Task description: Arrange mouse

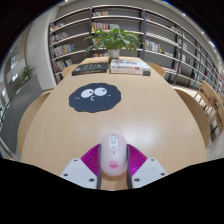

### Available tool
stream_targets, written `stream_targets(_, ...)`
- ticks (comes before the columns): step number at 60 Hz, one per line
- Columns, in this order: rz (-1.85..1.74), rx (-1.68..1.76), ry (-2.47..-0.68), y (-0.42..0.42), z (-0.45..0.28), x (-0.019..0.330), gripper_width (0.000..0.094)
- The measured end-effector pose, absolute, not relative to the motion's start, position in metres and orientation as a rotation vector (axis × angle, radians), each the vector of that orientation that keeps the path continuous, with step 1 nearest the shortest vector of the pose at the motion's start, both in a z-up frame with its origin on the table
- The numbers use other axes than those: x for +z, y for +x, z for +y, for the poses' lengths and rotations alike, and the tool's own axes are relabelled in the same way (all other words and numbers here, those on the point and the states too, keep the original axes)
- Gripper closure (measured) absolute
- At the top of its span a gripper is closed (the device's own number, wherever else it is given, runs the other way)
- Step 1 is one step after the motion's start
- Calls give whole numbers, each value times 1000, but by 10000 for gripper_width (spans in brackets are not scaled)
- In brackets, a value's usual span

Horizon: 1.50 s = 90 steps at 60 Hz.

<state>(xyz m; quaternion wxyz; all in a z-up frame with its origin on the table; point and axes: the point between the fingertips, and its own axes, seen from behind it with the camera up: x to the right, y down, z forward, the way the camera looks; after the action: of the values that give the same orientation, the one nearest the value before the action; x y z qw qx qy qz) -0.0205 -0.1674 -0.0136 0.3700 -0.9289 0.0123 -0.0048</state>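
A white and pink computer mouse point(113, 152) sits between my two fingers, pressed by the magenta pads point(94, 156) on both sides. My gripper point(113, 160) is shut on the mouse and holds it over the near part of a round light wooden table point(150, 115). A black cloud-shaped mouse mat point(95, 96) with cartoon eyes lies on the table well beyond the fingers, a little to the left.
A stack of books point(129, 67) and a potted green plant point(115, 40) stand at the table's far side. Bookshelves point(170, 35) line the room behind. Chairs and another table point(210, 100) stand to the right.
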Motion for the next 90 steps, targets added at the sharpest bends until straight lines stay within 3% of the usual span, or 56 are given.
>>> stream_targets(10,65,18,-2419,-20,-169,6,611)
stream_targets(30,58,-79,-2088,-12,-11,204,612)
stream_targets(38,29,-85,-2013,-31,56,247,612)
stream_targets(45,-1,-72,-2036,-56,98,222,612)
stream_targets(59,-59,-72,-2272,-87,107,64,614)
stream_targets(64,-46,-67,-2341,-87,96,22,614)
stream_targets(71,-34,-61,-2418,-89,72,-16,584)
stream_targets(76,-26,-52,-2388,-88,73,-14,569)
stream_targets(86,11,-24,-2414,-87,74,-14,447)
stream_targets(88,19,-44,-2432,-84,71,-13,330)
stream_targets(90,23,-70,-2441,-81,67,-8,139)
